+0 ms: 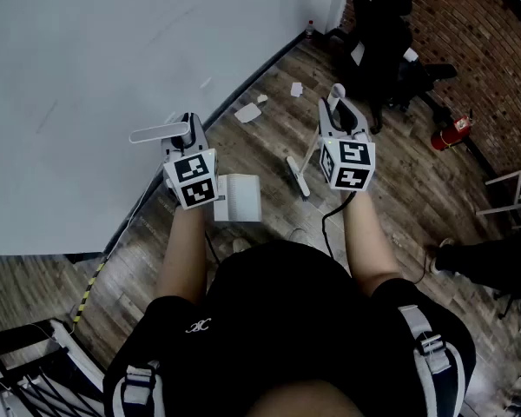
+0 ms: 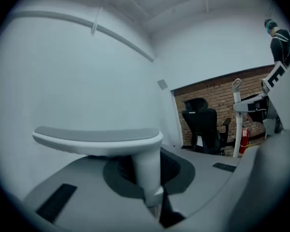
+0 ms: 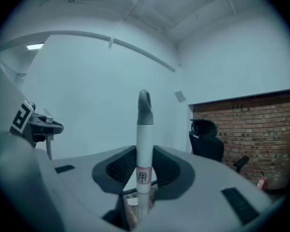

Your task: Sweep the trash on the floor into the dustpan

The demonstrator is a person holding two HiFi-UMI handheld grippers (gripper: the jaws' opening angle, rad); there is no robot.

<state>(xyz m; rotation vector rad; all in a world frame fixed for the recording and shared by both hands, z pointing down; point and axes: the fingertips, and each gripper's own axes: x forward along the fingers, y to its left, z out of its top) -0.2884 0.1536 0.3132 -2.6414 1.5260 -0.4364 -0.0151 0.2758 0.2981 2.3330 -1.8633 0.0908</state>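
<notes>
In the head view my left gripper [image 1: 189, 137] is shut on the white T-shaped handle [image 1: 161, 132] of a dustpan [image 1: 240, 198] that rests on the wood floor below it. My right gripper [image 1: 339, 115] is shut on the upright broom handle [image 1: 336, 102]; the broom head [image 1: 297, 177] rests on the floor just right of the dustpan. White paper scraps [image 1: 247, 112] lie farther ahead near the wall, with another scrap [image 1: 296, 89] beyond. The left gripper view shows the T-handle [image 2: 97, 139] rising from the jaws. In the right gripper view the broom handle [image 3: 144, 144] stands between the jaws.
A white wall [image 1: 95, 68] runs along the left. A black office chair [image 1: 378, 33] and a red fire extinguisher [image 1: 451, 133] stand by the brick wall ahead right. A white rack [image 1: 514, 189] and another person's shoe [image 1: 439, 259] are at right.
</notes>
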